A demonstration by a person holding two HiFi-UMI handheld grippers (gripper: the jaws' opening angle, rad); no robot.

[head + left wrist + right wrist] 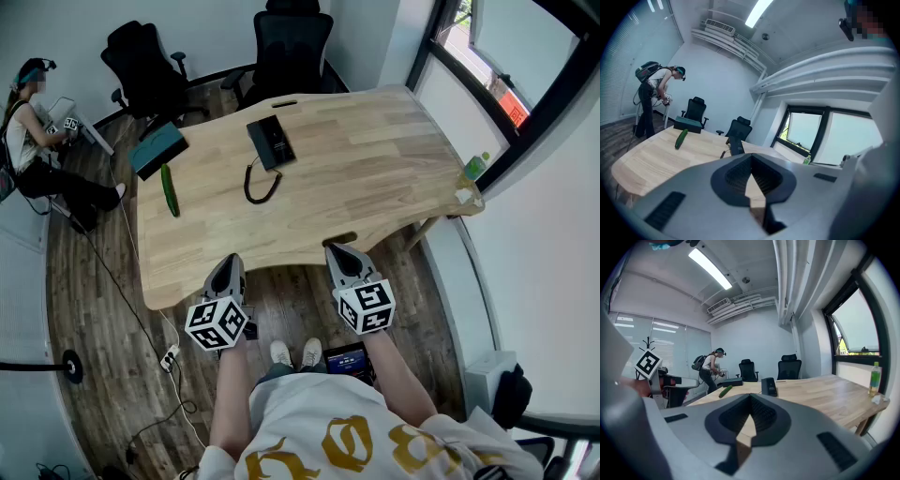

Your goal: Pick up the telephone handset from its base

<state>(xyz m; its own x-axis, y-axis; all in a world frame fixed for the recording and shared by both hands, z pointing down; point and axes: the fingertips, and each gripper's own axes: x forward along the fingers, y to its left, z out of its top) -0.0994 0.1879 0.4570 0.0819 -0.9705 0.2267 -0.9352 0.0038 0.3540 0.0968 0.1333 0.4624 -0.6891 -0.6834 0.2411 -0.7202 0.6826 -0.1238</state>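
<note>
A black telephone [271, 142] lies on the far part of the wooden table [375, 178], its handset resting on the base and a coiled cord [260, 187] curling toward me. It also shows small and distant as the telephone [735, 146] in the left gripper view and the telephone [768, 386] in the right gripper view. My left gripper [228, 269] and right gripper [343, 253] hover side by side at the table's near edge, well short of the phone. Both are shut with nothing between their jaws.
A green cucumber [170, 189] and a dark teal box [157, 148] lie at the table's left end. A green bottle [475, 167] stands at the right corner. Two office chairs [291, 45] stand behind the table. A person [37, 141] crouches at the far left.
</note>
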